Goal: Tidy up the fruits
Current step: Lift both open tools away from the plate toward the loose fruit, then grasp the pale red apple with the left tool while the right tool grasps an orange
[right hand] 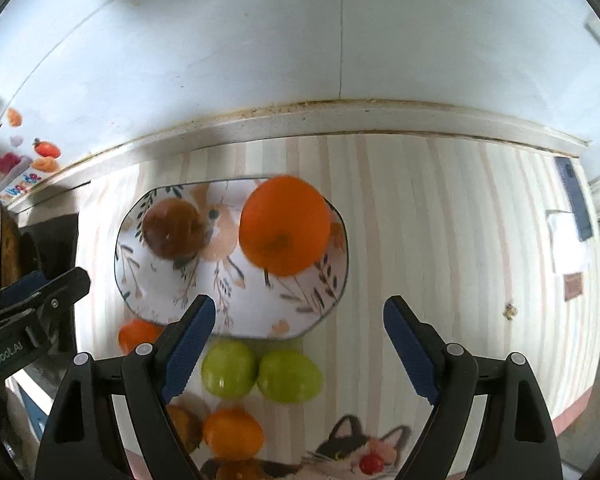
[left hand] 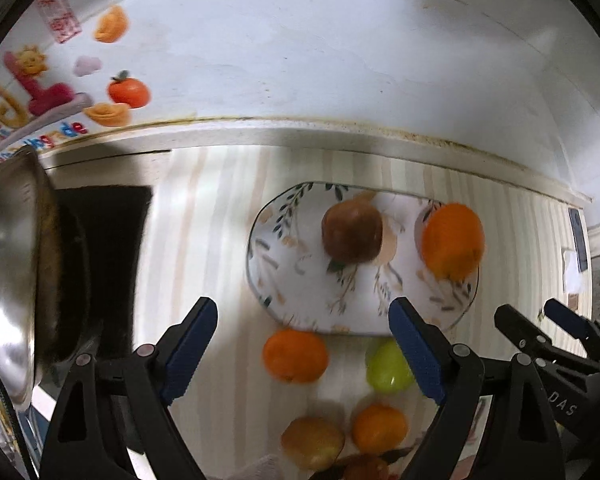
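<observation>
A floral plate on the striped table holds a dark brown fruit and a large orange. In front of the plate lie two small oranges, green fruits and a yellowish fruit. My left gripper is open and empty, above the loose fruit. My right gripper is open and empty, just in front of the plate; it also shows in the left wrist view.
A steel pan on a black stove stands at the left. The wall with stickers runs along the back. A cat-patterned mat lies at the near edge. A dark phone lies far right.
</observation>
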`<state>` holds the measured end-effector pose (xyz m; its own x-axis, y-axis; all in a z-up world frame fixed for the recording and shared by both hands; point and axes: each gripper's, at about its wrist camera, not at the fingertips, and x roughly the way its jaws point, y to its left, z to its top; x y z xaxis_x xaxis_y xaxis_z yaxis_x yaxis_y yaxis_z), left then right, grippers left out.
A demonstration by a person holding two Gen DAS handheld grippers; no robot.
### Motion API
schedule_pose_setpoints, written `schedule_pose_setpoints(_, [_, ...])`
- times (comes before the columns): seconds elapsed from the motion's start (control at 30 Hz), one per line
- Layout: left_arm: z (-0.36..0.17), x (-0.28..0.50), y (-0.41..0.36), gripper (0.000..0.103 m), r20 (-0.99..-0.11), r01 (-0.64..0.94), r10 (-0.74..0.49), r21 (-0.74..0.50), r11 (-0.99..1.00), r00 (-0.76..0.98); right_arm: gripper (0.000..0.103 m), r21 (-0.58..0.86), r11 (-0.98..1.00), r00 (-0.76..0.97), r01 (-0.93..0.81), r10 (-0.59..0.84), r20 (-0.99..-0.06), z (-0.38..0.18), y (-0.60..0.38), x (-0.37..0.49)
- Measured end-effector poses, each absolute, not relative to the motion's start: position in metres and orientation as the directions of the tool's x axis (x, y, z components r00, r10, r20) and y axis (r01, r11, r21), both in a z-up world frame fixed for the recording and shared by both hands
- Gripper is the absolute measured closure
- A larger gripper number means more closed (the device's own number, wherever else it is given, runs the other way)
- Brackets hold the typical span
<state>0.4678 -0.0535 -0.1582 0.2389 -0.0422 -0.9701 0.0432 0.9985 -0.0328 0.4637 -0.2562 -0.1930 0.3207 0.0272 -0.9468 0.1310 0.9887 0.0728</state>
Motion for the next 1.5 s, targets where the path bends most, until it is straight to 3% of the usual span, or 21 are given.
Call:
schedule_pose_setpoints(0.67, [-0.090, 0.367, -0.029, 0.015, -0.921, 0.050, -0.084, -0.070, 0.996, 0.380, 0.014, 0.143, 0.984, 0.476, 0.101, 0.078, -0.876, -0.110, -0.219, 0.350])
schedule_pose_setpoints(0.7, [-0.093, 0.366, -0.028, 0.008, -0.922, 0.051, -0.079, -0.065, 0.997, 0.378, 0.014, 0.152, 0.983, 0.470, 0.103, 0.086, -0.878, -0.112, -0.220, 0.347])
schedule_pose_setpoints(0.73, [-0.098, 0.364, -0.028, 0.001, -0.925, 0.052, -0.075, -0.060, 0.997, 0.373, 0.014, 0.161, 0.981, 0.463, 0.107, 0.094, -0.881, -0.116, -0.221, 0.344])
schedule_pose_setpoints(1.03, [-0.202, 0.351, -0.039, 0.001, -0.987, 0.094, -0.063, -0.049, 0.994, 0.148, 0.014, 0.295, 0.928, 0.285, 0.228, 0.226, -0.931, -0.214, -0.248, 0.337])
schedule_pose_setpoints(1.27, [-0.275, 0.348, -0.050, 0.001, -0.997, 0.119, -0.071, -0.068, 0.991, 0.016, 0.014, 0.280, 0.923, 0.243, 0.262, 0.218, -0.945, -0.257, -0.256, 0.329])
schedule_pose_setpoints(1.3, [-0.280, 0.348, -0.051, 0.002, -0.997, 0.120, -0.081, -0.079, 0.990, 0.007, 0.014, 0.276, 0.925, 0.240, 0.259, 0.215, -0.947, -0.260, -0.255, 0.328])
schedule_pose_setpoints(1.33, [-0.286, 0.347, -0.052, 0.010, -0.995, 0.118, -0.099, -0.099, 0.988, -0.002, 0.014, 0.276, 0.926, 0.236, 0.257, 0.216, -0.947, -0.263, -0.255, 0.329])
schedule_pose_setpoints(1.37, [-0.290, 0.347, -0.053, 0.019, -0.992, 0.119, -0.125, -0.125, 0.985, -0.009, 0.014, 0.276, 0.926, 0.230, 0.257, 0.219, -0.948, -0.265, -0.254, 0.330])
schedule_pose_setpoints(1.4, [-0.292, 0.347, -0.053, 0.036, -0.987, 0.118, -0.162, -0.162, 0.980, -0.010, 0.014, 0.278, 0.925, 0.223, 0.258, 0.223, -0.949, -0.269, -0.253, 0.332])
schedule_pose_setpoints(1.5, [-0.289, 0.345, -0.056, 0.038, -0.990, 0.125, -0.140, -0.135, 0.983, 0.034, 0.014, 0.285, 0.925, 0.207, 0.250, 0.237, -0.949, -0.279, -0.248, 0.336])
